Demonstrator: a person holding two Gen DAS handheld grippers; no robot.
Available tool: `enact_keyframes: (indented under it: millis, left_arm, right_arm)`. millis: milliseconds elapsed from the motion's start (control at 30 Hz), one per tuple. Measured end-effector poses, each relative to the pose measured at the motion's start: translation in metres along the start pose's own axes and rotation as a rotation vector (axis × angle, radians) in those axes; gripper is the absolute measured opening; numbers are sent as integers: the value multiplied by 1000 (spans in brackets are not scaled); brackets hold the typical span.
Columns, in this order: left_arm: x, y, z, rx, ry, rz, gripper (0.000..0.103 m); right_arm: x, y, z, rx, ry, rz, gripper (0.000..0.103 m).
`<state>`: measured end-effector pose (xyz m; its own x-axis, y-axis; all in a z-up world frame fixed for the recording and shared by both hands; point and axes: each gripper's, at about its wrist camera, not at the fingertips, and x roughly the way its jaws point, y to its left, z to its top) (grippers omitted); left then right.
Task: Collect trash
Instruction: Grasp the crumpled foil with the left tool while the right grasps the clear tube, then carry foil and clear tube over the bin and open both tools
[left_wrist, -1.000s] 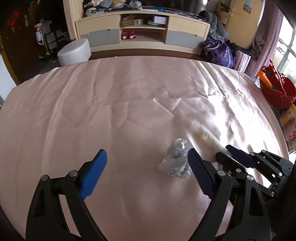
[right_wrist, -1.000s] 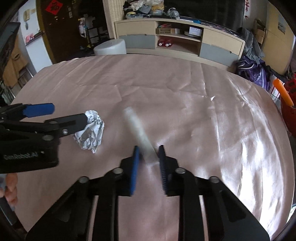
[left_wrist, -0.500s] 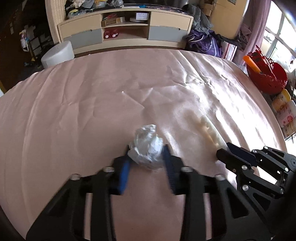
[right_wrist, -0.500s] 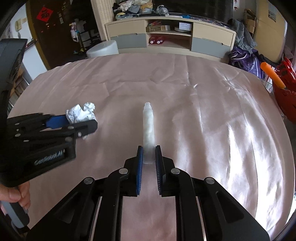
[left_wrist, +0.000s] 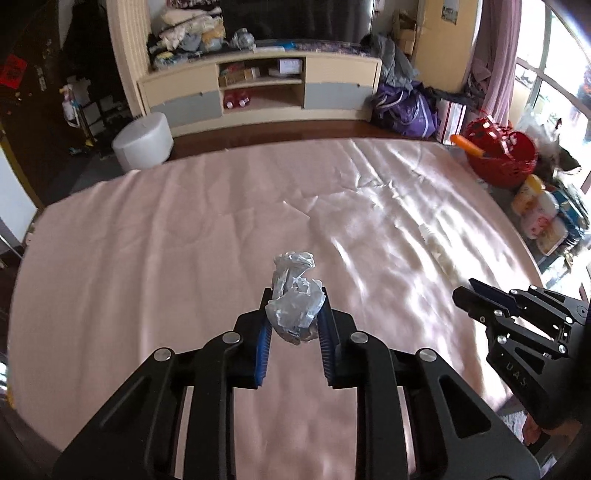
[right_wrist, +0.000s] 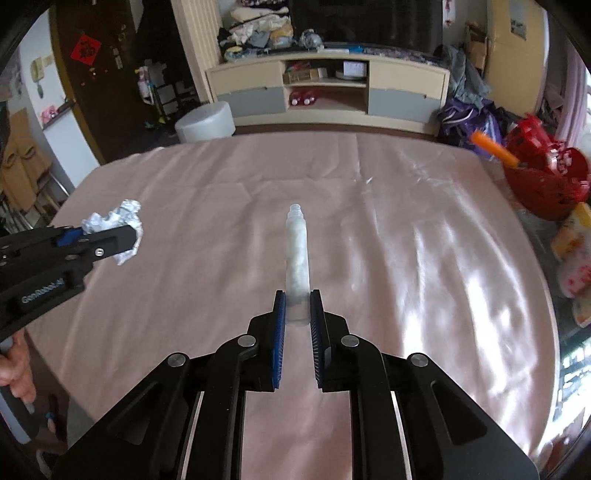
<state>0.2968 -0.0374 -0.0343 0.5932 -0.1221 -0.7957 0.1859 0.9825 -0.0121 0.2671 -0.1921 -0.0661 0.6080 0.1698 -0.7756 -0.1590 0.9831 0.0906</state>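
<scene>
A crumpled silvery-white wad (left_wrist: 291, 266) hangs above the pink-clothed table (left_wrist: 147, 258), and my left gripper (left_wrist: 294, 295) is still closing its jaws with both blue pads pressed on it. In the right wrist view the same wad (right_wrist: 125, 216) pokes out of the left gripper (right_wrist: 107, 230) at the left. My right gripper (right_wrist: 297, 295) is shut on the base of a clear plastic tube (right_wrist: 297, 243) stuffed with white material, which points away from me over the cloth. The left wrist view has the right gripper (left_wrist: 465, 291) at its right edge with the tube (left_wrist: 439, 254) blurred.
A red basket (left_wrist: 502, 155) with an orange handle stands beyond the table's right side, above coloured packets (left_wrist: 535, 218). A white round stool (left_wrist: 142, 142), a low cabinet (left_wrist: 258, 88) and purple bags (left_wrist: 402, 107) lie past the far edge. A hand (right_wrist: 14, 369) holds the left gripper's grip.
The left gripper's jaws went from wide open beside the wad to closed on it. Both grippers then rose off the cloth, carrying the wad and the tube.
</scene>
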Motion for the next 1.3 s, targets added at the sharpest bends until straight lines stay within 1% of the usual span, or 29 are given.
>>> enact_keyframes:
  millis: [67,133,200,233,300,433,567,600,733,933,1067,1167,1300]
  left_arm:
    - [-28,-1,-12,7,-12,15,21]
    - [-51,-3,-24,8,-20,13,21]
    - [-79,-5,-45,3,-30,1,21]
    - [-85,-6,-52,2,-31,-2,21]
    - [-104,-9,-78,12,-25,-9,21]
    - [-127,-10,-117,12,-15,-13,21]
    - [-139,-3,-160,-30,-6,-29,21]
    - [-139,-1,-168,-42,-2,-35,21]
    - [-132,1,-207,-81,29,-57,21]
    - [-97,-6,-261,-122,113,-104,21]
    - [-76,-4,-283,-137,160,-113,21]
    - [-60,-6,-298,-121,190,-105,21]
    - [-44,-8,-308,-108,225,-108,21]
  right_arm:
    - [-25,10,-9,-1,-11,1,14]
    - [-45,19,-19,-2,-19,9,14]
    - [-63,28,-30,1,-25,14,14]
    - [-73,32,-38,3,-27,17,14]
    - [-88,40,-52,-2,-29,16,14]
    - [-106,48,-83,15,-13,35,14]
    - [-112,54,-120,40,16,62,14]
    - [-112,56,-134,43,32,72,14]
    - [-104,58,-166,42,76,83,14]
    - [-85,64,-205,39,144,91,14]
    - [-65,65,-224,50,194,109,14]
    - [-52,62,-235,78,227,125,14]
    - [-31,61,-248,111,281,137,14]
